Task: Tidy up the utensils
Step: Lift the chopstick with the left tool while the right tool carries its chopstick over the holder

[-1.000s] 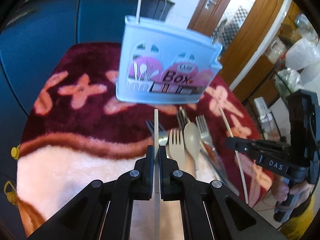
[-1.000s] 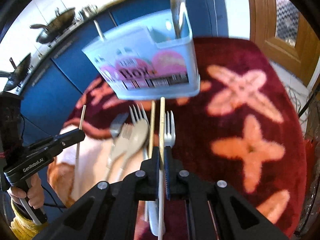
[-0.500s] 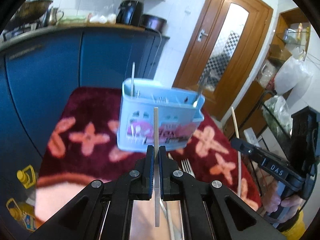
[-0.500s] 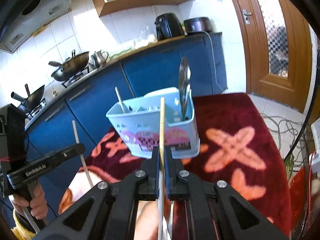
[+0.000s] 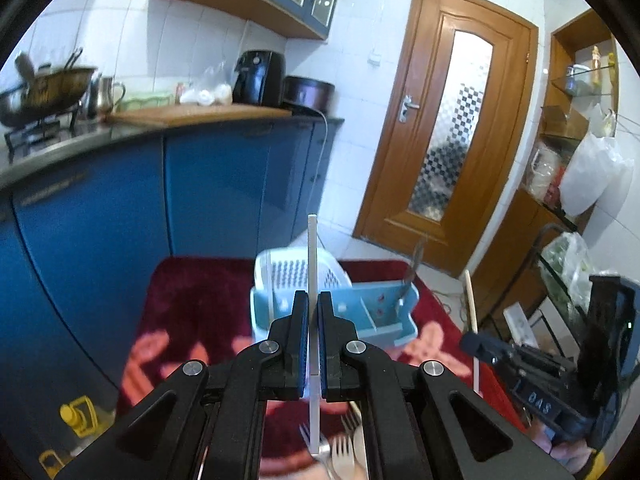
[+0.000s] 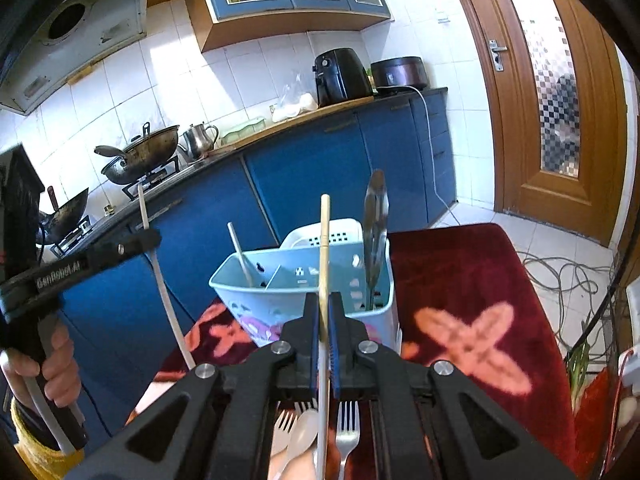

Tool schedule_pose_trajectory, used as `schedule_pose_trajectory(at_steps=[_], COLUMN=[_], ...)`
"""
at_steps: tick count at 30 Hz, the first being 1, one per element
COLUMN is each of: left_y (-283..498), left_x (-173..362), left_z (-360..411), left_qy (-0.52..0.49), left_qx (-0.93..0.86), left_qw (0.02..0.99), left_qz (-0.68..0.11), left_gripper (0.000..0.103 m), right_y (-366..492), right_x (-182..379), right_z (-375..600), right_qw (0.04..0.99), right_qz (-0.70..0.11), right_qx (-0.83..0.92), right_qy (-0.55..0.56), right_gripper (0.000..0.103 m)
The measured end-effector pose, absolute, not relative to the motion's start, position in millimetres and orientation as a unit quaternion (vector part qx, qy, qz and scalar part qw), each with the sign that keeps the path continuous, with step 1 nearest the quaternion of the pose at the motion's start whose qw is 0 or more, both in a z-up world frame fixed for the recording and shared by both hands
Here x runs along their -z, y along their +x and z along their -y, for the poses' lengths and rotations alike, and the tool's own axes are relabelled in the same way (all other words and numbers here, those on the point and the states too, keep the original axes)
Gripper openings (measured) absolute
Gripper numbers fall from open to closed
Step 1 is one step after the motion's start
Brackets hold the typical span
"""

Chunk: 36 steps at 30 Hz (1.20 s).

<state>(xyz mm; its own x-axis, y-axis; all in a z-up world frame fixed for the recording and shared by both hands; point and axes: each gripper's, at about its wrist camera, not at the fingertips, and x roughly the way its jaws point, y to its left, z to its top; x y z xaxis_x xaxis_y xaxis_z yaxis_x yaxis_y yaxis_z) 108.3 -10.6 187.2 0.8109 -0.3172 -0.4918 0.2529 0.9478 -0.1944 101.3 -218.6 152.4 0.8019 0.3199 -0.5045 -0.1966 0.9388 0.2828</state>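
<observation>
My left gripper point(image 5: 313, 300) is shut on a white chopstick point(image 5: 312, 256) that stands upright in front of the light blue utensil box point(image 5: 386, 318). My right gripper point(image 6: 325, 304) is shut on a wooden chopstick point(image 6: 325, 236), also upright, just before the same box point(image 6: 276, 304). A white chopstick point(image 6: 239, 252) stands in the box's left compartment and a metal spoon point(image 6: 375, 216) in its right. Forks point(image 6: 347, 420) and a pale spoon point(image 6: 302, 436) lie on the cloth below both grippers. Each wrist view shows the other gripper off to the side: the right gripper point(image 5: 476, 346) and the left gripper point(image 6: 148, 238).
A white perforated basket point(image 6: 332, 232) sits right behind the box. The dark red flowered cloth point(image 6: 472, 280) covers the surface. Blue cabinets point(image 5: 216, 192) stand behind, a wooden door point(image 5: 452, 120) is at the right, and cables point(image 6: 560, 276) lie on the floor.
Both grippers have risen with their chopsticks and tipped upward. The box's open top now shows, and the pile of forks and spoon has dropped to the bottom of each view.
</observation>
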Motion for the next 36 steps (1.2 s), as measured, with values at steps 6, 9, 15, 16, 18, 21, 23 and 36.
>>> schedule_pose_trajectory(at_steps=[6, 9, 15, 16, 18, 21, 23, 36], left_y=[132, 144, 169, 171, 177, 186, 192, 211], left_x=[-207, -212, -209, -207, -203, -196, -195, -186], left_z=[12, 13, 18, 19, 20, 20, 20, 20], left_qy=[-0.061, -0.066, -0.059, -0.058, -0.054, -0.056, -0.063, -0.078], left_qx=[0.134, 0.128, 0.109, 0.108, 0.102, 0.102, 0.106, 0.109], left_qw=[0.961, 0.964, 0.970, 0.971, 0.973, 0.973, 0.972, 0.972], left_qz=[-0.235, -0.224, -0.207, -0.205, -0.198, -0.198, -0.200, -0.195], left_gripper=[0.004, 0.004, 0.004, 0.004, 0.004, 0.004, 0.004, 0.004], right_y=[114, 118, 130, 132, 137, 147, 154, 199], right_x=[-153, -153, -157, -158, -159, -161, -163, -167], right_z=[222, 224, 228, 229, 228, 227, 226, 215], right_qw=[0.943, 0.944, 0.949, 0.950, 0.952, 0.954, 0.955, 0.979], right_qz=[-0.279, -0.277, -0.261, -0.258, -0.252, -0.246, -0.242, -0.157], right_qx=[-0.138, -0.136, -0.130, -0.130, -0.127, -0.126, -0.126, -0.098], right_qy=[0.114, 0.115, 0.117, 0.117, 0.116, 0.116, 0.118, 0.091], right_gripper=[0.006, 0.006, 0.006, 0.006, 0.006, 0.006, 0.006, 0.006])
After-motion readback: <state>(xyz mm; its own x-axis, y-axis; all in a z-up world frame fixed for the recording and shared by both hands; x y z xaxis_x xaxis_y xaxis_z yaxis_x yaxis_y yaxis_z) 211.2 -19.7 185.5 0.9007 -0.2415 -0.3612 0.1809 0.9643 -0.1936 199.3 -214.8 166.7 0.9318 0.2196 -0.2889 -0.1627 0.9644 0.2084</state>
